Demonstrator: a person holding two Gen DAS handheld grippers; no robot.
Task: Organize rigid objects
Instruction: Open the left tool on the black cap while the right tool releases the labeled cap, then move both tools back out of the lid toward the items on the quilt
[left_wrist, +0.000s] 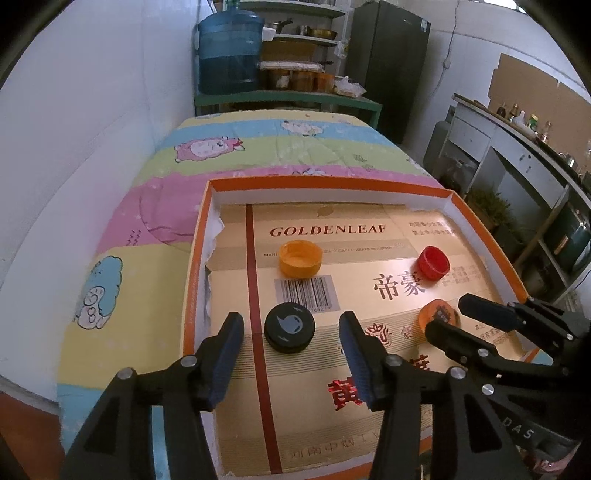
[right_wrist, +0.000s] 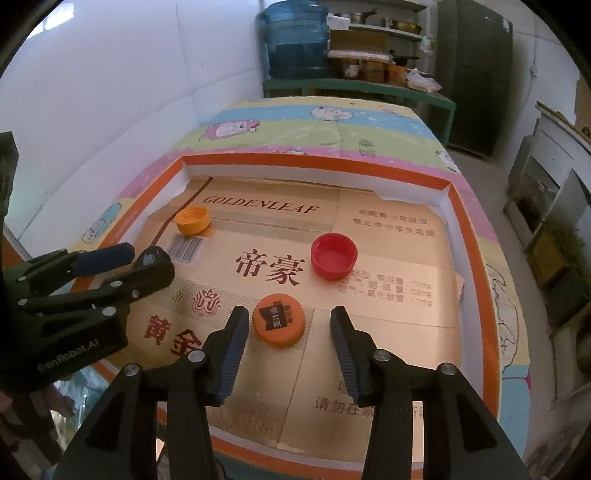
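Between the left gripper's (left_wrist: 291, 339) parted, empty jaws, black logo-printed bottle cap (left_wrist: 289, 326), right gripper (right_wrist: 290, 334) likewise open around orange printed cap (right_wrist: 279, 319), untouched.

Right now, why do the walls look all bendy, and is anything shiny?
Left wrist view: fisheye lens curves the wall, corners dark. Right wrist view: same bending; the gold cardboard glares, washing out its print; caps stay sharp.

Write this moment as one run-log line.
left claw: open, astride black cap | right claw: open, astride printed orange cap | red cap, yellow cap: mouth-up, untouched | all inside tray
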